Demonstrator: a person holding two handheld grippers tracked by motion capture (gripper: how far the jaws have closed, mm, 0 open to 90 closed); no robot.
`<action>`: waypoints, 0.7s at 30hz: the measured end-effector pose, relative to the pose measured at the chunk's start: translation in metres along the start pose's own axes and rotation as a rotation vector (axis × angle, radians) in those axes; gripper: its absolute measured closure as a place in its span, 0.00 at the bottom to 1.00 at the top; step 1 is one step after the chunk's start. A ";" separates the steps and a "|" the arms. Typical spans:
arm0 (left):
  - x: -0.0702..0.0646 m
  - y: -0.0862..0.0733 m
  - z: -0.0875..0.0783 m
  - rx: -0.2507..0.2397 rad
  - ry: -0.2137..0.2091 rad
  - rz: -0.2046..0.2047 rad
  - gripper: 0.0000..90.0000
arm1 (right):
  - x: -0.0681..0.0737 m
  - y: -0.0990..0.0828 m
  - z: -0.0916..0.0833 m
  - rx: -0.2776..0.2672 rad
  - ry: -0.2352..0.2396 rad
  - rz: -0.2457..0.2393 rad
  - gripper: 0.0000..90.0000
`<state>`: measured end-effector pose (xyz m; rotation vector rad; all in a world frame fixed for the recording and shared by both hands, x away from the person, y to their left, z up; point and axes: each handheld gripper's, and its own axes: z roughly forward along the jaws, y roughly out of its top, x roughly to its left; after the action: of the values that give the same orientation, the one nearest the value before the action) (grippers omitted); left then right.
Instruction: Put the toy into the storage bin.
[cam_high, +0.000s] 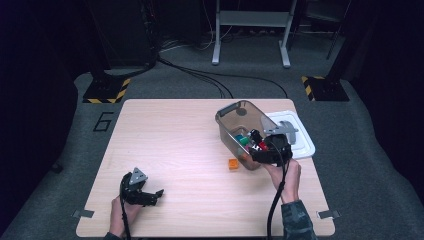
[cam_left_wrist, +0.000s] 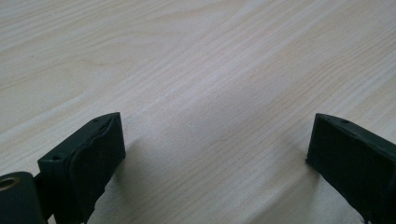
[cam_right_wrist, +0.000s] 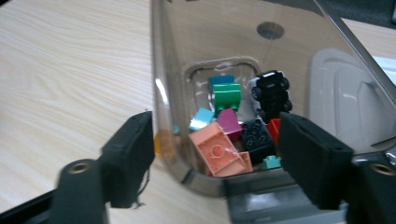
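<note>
Bin (cam_high: 235, 125) sits on table (cam_high: 170, 150) right of centre, blocks (cam_right_wrist: 224, 135) piled inside, lid (cam_high: 300, 135) just behind it. Right gripper (cam_right_wrist: 217, 154) at bin's near end, jaws apart, holding nothing. Orange block (cam_high: 233, 163) beside bin. Left gripper (cam_left_wrist: 215, 154) wide open over bare table.

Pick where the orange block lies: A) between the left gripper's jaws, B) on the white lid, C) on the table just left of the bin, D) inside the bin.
C: in the high view the orange block sits on the bare table beside the bin, on its left, outside its wall.
</note>
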<state>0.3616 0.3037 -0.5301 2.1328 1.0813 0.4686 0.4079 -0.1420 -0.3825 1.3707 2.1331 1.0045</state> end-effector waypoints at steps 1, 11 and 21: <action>0.000 0.000 0.000 0.000 0.000 0.000 0.04 | 0.003 -0.001 -0.002 0.000 0.008 -0.005 0.25; 0.000 0.000 0.001 -0.010 0.008 -0.001 0.04 | 0.040 -0.007 -0.006 0.007 0.111 -0.072 0.15; 0.000 0.000 0.000 -0.006 0.003 0.002 0.04 | 0.075 -0.016 0.010 0.025 0.152 -0.124 0.15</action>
<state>0.3618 0.3035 -0.5306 2.1289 1.0777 0.4760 0.3729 -0.0753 -0.3980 1.1901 2.3172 1.0666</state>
